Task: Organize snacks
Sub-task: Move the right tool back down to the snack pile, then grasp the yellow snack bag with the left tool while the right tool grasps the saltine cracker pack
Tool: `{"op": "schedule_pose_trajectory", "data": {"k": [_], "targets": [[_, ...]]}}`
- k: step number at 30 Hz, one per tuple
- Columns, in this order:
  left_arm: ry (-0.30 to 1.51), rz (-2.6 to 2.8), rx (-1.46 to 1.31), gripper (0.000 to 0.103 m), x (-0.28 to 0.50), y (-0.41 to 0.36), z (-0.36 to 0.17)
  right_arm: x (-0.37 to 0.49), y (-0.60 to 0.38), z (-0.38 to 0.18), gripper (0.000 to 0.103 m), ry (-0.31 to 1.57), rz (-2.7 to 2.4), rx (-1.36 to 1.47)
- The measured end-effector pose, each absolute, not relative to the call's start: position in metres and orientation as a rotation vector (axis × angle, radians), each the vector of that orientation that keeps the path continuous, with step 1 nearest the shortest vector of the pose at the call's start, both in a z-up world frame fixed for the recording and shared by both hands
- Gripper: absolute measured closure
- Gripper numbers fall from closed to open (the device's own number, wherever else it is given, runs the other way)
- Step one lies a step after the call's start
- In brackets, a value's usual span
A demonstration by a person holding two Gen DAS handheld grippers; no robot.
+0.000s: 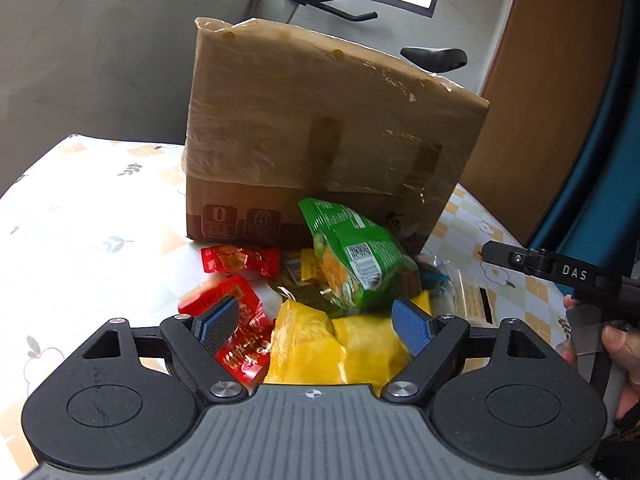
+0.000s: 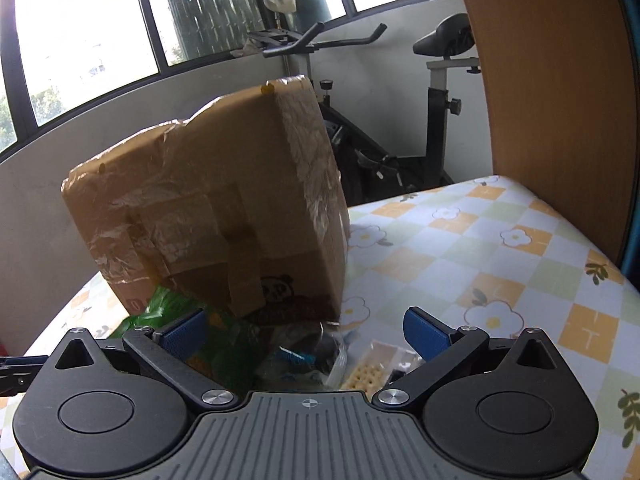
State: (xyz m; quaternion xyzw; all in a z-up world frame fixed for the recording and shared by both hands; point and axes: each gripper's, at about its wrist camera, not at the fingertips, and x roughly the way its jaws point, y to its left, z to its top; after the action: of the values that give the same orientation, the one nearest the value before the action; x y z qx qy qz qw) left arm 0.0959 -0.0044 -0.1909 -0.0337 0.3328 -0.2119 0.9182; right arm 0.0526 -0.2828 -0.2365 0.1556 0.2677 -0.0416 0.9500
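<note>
A pile of snacks lies on the table in front of a taped cardboard box (image 1: 320, 132). In it are a green packet (image 1: 356, 256), yellow packets (image 1: 332, 344), red packets (image 1: 240, 260) and a clear bag of crackers (image 2: 370, 372). My left gripper (image 1: 316, 326) hovers open over the yellow packets with nothing between its blue pads. The right gripper (image 2: 308, 334) is open too, above the green packet (image 2: 224, 344) and a clear wrapper (image 2: 304, 356), close to the box (image 2: 216, 208). At the right edge of the left wrist view the right gripper's arm (image 1: 560, 270) shows, held by a hand (image 1: 624, 348).
The table (image 2: 500, 248) wears a checked cloth with flowers. A wooden chair back (image 2: 548, 80) stands at the right table edge. An exercise bike (image 2: 432, 120) and windows lie behind the table.
</note>
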Motion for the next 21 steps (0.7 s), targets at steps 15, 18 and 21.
{"op": "schedule_pose_trajectory", "data": {"k": [15, 18, 21], "targets": [[0.795, -0.492, -0.012, 0.006, 0.113, -0.034, -0.226, 0.05, -0.276, -0.252, 0.0, 0.591, -0.085, 0.328], [0.805, -0.512, -0.028, 0.003, 0.118, -0.036, -0.231, 0.049, -0.28, -0.256, 0.0, 0.597, -0.096, 0.337], [0.818, -0.517, -0.045, 0.0, 0.122, -0.039, -0.236, 0.048, -0.283, -0.26, 0.0, 0.605, -0.11, 0.346]]}}
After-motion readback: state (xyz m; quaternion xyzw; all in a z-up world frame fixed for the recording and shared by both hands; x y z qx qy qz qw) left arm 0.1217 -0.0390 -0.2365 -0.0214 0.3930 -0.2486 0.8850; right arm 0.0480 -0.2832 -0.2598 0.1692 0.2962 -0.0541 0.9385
